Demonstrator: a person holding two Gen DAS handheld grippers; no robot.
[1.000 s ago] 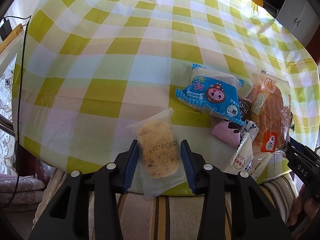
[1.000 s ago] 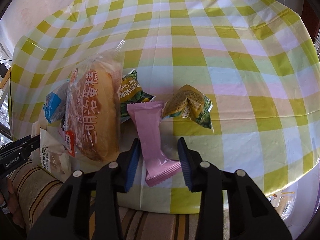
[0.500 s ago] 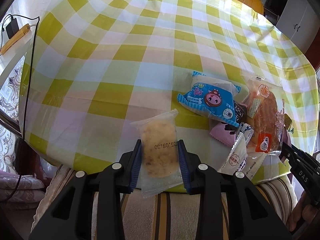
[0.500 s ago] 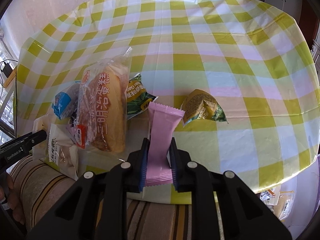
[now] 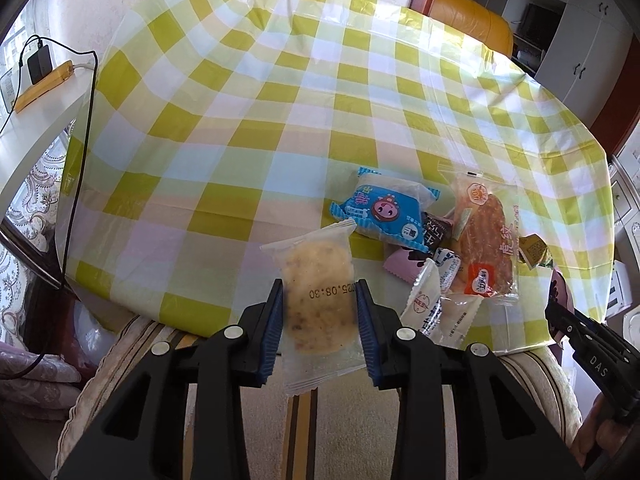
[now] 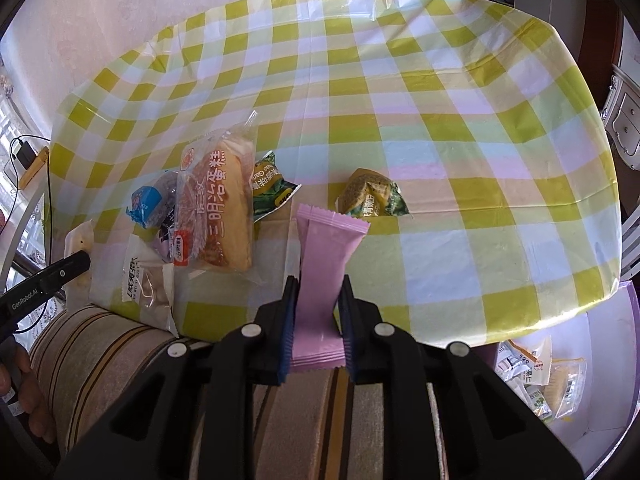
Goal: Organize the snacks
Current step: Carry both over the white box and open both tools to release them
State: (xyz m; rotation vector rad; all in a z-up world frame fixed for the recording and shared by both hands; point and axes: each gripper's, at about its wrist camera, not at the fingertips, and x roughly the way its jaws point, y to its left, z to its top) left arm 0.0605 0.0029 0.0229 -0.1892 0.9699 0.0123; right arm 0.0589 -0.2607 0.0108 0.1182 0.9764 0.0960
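Note:
My left gripper [image 5: 319,302] is shut on a clear-wrapped round cookie [image 5: 318,300] stamped with a date, held just above the table's near edge. My right gripper [image 6: 318,294] is shut on a pink wafer packet [image 6: 322,264], lifted off the checked tablecloth [image 6: 400,100]. A pile of snacks lies on the cloth: a blue cartoon packet [image 5: 380,210], a long bread in clear wrap [image 5: 486,244], white sachets [image 5: 430,308], a green packet [image 6: 270,184] and a yellow-green packet [image 6: 370,196]. The right gripper's black tip [image 5: 576,332] shows at the left view's edge.
A striped cushion [image 6: 120,360] sits below the table's near edge. A purple bin [image 6: 560,380] holding several snack packets stands at lower right. A power strip with a charger [image 5: 40,76] lies on a white sill at left. An orange sofa [image 5: 472,20] is beyond the table.
Both grippers closed on their packets and rose and pulled back from the table: the cookie and the pink wafer packet are lifted off the cloth. More of the table and room shows now.

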